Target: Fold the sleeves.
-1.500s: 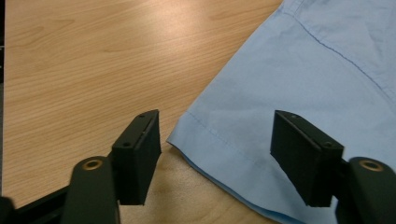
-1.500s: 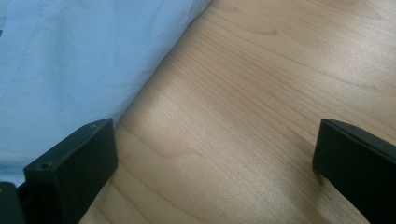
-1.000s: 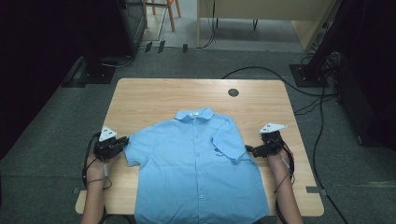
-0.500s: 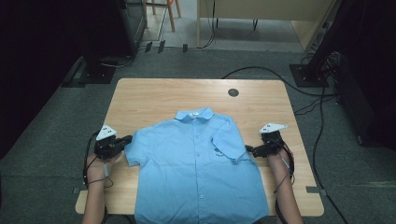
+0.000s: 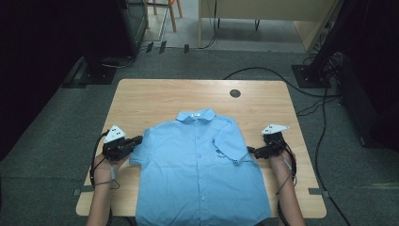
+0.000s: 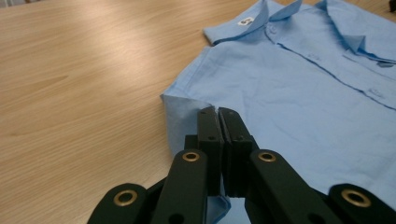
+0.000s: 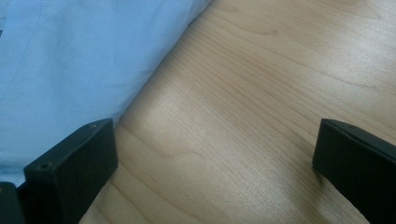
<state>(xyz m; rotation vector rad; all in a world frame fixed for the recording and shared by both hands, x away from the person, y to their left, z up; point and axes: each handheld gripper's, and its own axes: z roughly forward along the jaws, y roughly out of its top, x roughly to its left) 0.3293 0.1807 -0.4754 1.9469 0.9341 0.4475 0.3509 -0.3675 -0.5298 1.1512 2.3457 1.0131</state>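
Grey carpet surrounds the wooden bench (image 5: 155,99), where a blue shirt (image 5: 197,174) lies flat, collar away from the person. Left gripper (image 6: 218,112) has its jaws clenched on the sleeve (image 6: 180,116) edge. Right gripper (image 7: 215,154), jaws released wide, sits just beside the shirt's other side.

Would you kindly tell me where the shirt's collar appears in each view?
High view: collar at centre, at the shirt's far end.
Left gripper view: collar along the top edge, right of centre, size label inside.
Right gripper view: not in it.
Shared landmark: the blue shirt on the table.
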